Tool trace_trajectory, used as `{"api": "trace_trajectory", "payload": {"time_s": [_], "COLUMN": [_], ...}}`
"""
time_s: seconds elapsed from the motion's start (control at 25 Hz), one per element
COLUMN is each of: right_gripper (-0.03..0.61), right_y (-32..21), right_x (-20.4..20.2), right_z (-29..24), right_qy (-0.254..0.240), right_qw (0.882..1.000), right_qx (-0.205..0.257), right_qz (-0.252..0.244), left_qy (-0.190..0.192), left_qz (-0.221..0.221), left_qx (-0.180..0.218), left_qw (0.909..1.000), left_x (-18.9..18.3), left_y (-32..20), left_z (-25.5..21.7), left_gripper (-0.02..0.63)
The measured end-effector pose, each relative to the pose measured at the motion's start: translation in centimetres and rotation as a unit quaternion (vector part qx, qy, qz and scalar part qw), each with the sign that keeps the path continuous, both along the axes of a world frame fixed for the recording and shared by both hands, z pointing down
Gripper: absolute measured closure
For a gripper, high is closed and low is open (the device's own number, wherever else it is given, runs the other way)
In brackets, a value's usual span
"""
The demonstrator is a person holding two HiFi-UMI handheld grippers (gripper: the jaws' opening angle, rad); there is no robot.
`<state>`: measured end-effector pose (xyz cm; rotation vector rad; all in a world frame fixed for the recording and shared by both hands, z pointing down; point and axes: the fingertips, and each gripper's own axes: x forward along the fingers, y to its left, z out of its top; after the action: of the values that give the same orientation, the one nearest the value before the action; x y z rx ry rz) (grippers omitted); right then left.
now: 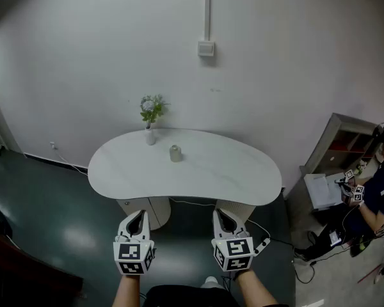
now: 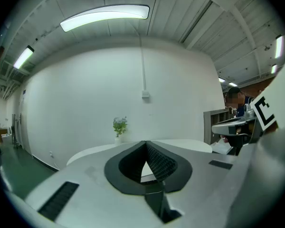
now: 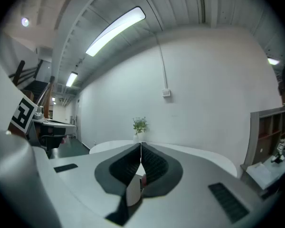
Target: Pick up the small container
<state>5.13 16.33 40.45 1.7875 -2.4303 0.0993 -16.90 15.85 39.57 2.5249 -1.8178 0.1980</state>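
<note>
The small container (image 1: 175, 153), a pale greenish jar, stands near the middle of the white kidney-shaped table (image 1: 230, 174), toward its far side. Both grippers hang in front of the table's near edge, well short of the jar. My left gripper (image 1: 139, 214) is shut with nothing in it; in the left gripper view its jaws (image 2: 146, 143) meet at the tips. My right gripper (image 1: 221, 213) is also shut and holds nothing, its tips (image 3: 141, 146) touching. The jaws hide the jar in both gripper views.
A small white vase with a green plant (image 1: 151, 116) stands at the table's far left edge, just behind the jar. A shelf unit (image 1: 345, 142) and a seated person (image 1: 376, 194) are at the right. A wall box (image 1: 206, 48) hangs above the table.
</note>
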Motion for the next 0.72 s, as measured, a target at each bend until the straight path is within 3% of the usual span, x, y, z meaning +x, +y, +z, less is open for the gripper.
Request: {"api": "trace_trajectory", "payload": {"time_s": [0.72], "right_gripper": [0.512], "right_y": [-1.0], "right_x": [-0.3], "right_z": [-0.1], "right_qy": [-0.018], "right_qw": [1.0], "right_qx": [0.001], "right_qz": [0.001], "left_qy": [-0.006], "left_qz": [0.003], "left_qx": [-0.015], "left_qw": [0.9999], "left_x": [-0.1], "left_y": [-0.7], "left_z": [1.1], "left_gripper": [0.603]}}
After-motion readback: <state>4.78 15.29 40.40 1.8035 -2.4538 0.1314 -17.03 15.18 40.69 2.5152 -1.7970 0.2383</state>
